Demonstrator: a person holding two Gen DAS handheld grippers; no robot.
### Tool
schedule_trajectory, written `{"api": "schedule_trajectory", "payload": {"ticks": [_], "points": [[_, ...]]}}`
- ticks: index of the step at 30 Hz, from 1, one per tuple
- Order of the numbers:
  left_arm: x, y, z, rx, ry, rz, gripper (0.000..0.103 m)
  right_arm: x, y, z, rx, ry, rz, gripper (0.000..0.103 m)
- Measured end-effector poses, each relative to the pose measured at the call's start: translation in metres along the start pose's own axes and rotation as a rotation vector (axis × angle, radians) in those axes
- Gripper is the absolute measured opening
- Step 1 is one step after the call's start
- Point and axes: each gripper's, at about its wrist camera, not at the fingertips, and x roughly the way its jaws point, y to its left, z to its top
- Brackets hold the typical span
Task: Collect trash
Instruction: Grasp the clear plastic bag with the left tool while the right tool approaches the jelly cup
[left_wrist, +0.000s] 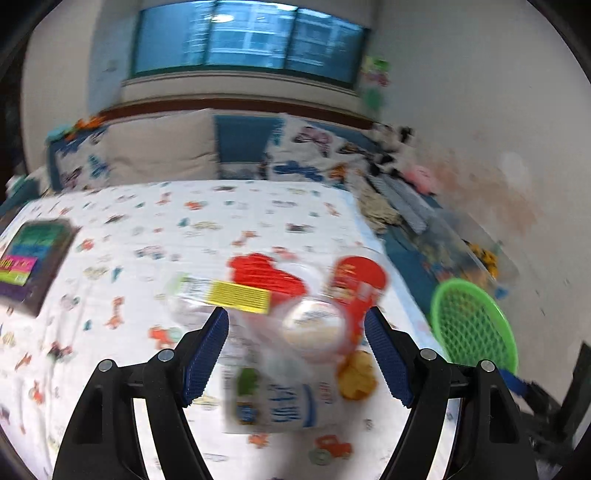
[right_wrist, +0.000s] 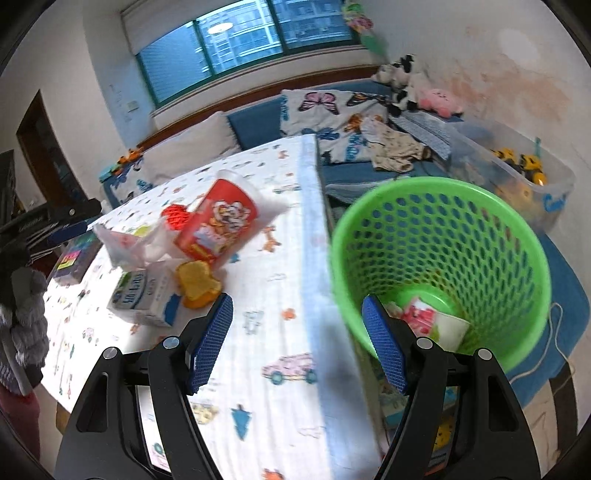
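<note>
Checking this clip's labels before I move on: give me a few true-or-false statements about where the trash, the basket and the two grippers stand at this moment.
1. The green basket already holds a cup. True.
2. The right gripper is shut on the milk carton. False: its jaws are open and hold nothing; the milk carton lies on the table to its left.
3. The red snack cup lies tipped on the patterned tablecloth. True.
4. The basket stands in the middle of the table. False: it sits beyond the table's edge.
5. The left gripper has open jaws, nothing pinched. True.
</note>
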Motion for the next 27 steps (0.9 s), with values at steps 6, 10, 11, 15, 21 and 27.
{"api": "schedule_trajectory", "payload": {"ticks": [6, 10, 11, 15, 21, 27], "points": [[0.017, 0.031, 0.004, -0.112, 0.08, 0.014, 0.073, 0.009, 0.027, 0.007, -0.048, 0.005, 0.043, 0.073], [0.035, 0.041, 0.002, -0.179, 0.14, 0.004, 0.073, 0.014, 0.037, 0.009, -0.071, 0.014, 0.058, 0.073], [0.039, 0.044, 0.0, -0.2, 0.157, -0.002, 0.073, 0.016, 0.039, 0.01, -0.075, 0.016, 0.062, 0.073], [0.051, 0.05, -0.005, -0.257, 0.203, -0.036, 0.06, 0.02, 0.048, 0.01, -0.095, 0.027, 0.075, 0.073], [0.05, 0.053, -0.009, -0.275, 0.209, -0.097, 0.034, 0.026, 0.063, 0.014, -0.12, 0.035, 0.099, 0.073], [0.033, 0.054, -0.01, -0.246, 0.177, -0.126, 0.014, 0.028, 0.084, 0.019, -0.17, 0.037, 0.127, 0.073]]}}
